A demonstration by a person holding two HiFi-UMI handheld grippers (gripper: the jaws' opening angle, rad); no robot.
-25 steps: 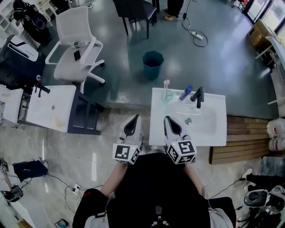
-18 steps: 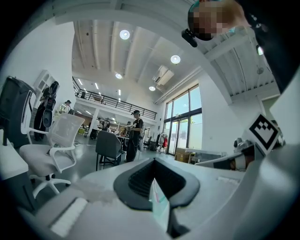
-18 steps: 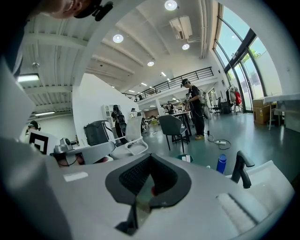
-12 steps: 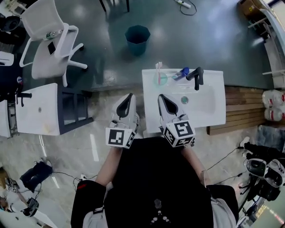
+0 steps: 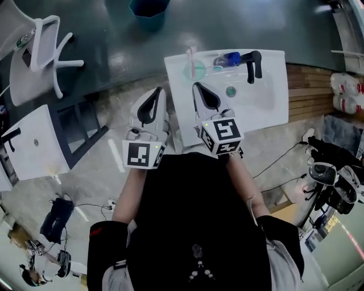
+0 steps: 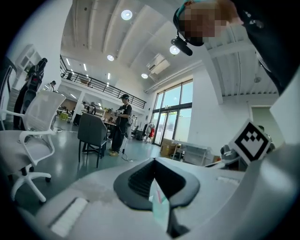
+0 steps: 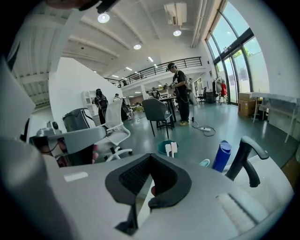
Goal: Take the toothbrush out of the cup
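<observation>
A teal cup (image 5: 195, 70) stands at the far left corner of the white sink (image 5: 267, 108), with a pink-and-white toothbrush (image 5: 190, 57) upright in it. In the right gripper view the toothbrush (image 7: 172, 149) pokes up past my jaws, ahead and slightly right. My right gripper (image 5: 200, 88) hovers over the sink's near left part, short of the cup, shut and empty. My left gripper (image 5: 157, 91) hangs just left of the sink over the floor, its jaws shut with nothing held. In the left gripper view the gripper (image 6: 157, 185) shows only a thin sliver between its pads.
A blue bottle (image 5: 228, 58) and a black faucet (image 5: 253, 62) stand along the sink's back edge, right of the cup. A teal bin (image 5: 149, 5) and a white chair (image 5: 40, 54) stand on the floor beyond. A second white basin (image 5: 31, 145) is at left, wooden slats (image 5: 307, 85) at right.
The sink, cup and both grippers have shifted up and left in the head view as the person moved closer. Both grippers stayed shut and reach further towards the cup.
</observation>
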